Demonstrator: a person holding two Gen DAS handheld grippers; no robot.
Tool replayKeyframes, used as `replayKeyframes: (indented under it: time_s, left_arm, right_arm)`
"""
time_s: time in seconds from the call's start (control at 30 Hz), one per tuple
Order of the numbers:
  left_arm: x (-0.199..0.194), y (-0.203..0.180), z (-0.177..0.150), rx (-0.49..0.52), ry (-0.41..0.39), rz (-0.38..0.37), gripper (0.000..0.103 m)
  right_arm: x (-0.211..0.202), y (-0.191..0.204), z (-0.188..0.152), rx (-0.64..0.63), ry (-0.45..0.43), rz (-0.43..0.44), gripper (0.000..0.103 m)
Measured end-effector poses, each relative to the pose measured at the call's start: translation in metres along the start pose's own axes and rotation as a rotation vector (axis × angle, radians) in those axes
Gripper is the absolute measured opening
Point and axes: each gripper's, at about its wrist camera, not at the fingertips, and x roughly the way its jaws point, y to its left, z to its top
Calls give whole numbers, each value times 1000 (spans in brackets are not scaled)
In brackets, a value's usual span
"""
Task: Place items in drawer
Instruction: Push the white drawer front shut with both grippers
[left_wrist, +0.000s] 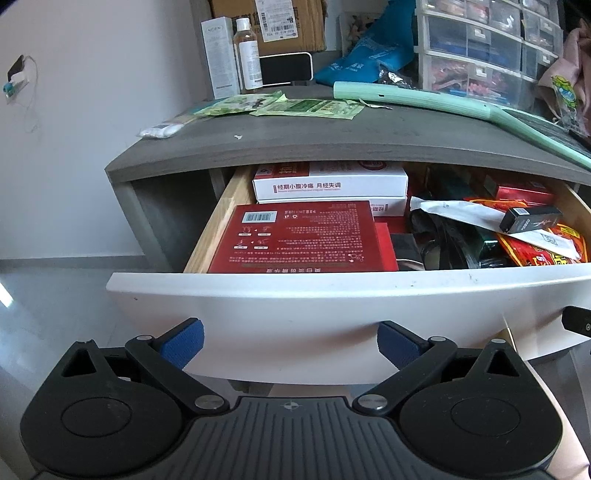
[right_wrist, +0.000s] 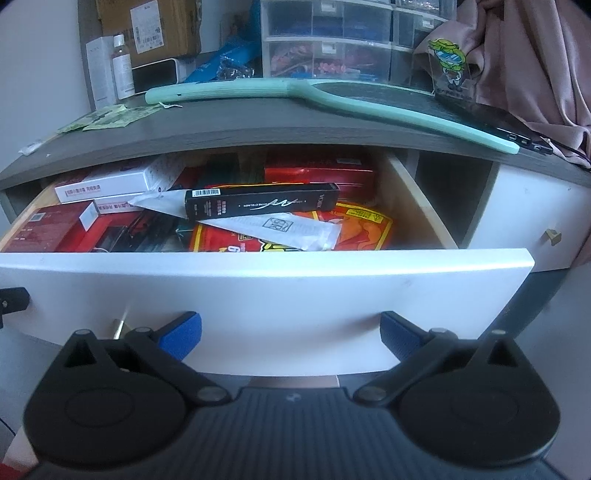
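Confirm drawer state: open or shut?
Open. The drawer front sits pulled out from the cabinet, exposing boxes and packets inside.

Dim, bluish indoor light fills both views. Fisheye distortion bows the grey wooden desktop (left_wrist: 332, 136) and the white drawer front (right_wrist: 221, 295). The right view looks softer.

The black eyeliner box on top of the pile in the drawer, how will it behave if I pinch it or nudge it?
The black eyeliner box looks like thin card, so probably light and crushable under a hard pinch. Its flat sides shouldn't roll. It lies across a glossy white pouch on a heaped pile, so a nudge may slide or tilt it.
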Motion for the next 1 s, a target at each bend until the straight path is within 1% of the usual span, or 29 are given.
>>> replayKeyframes:
  time_s: [1.0]
  left_arm:
    - [5,-2,7,-20,-10,18,102]
  right_arm:
    - [16,6,9,-3,0,-3,103]
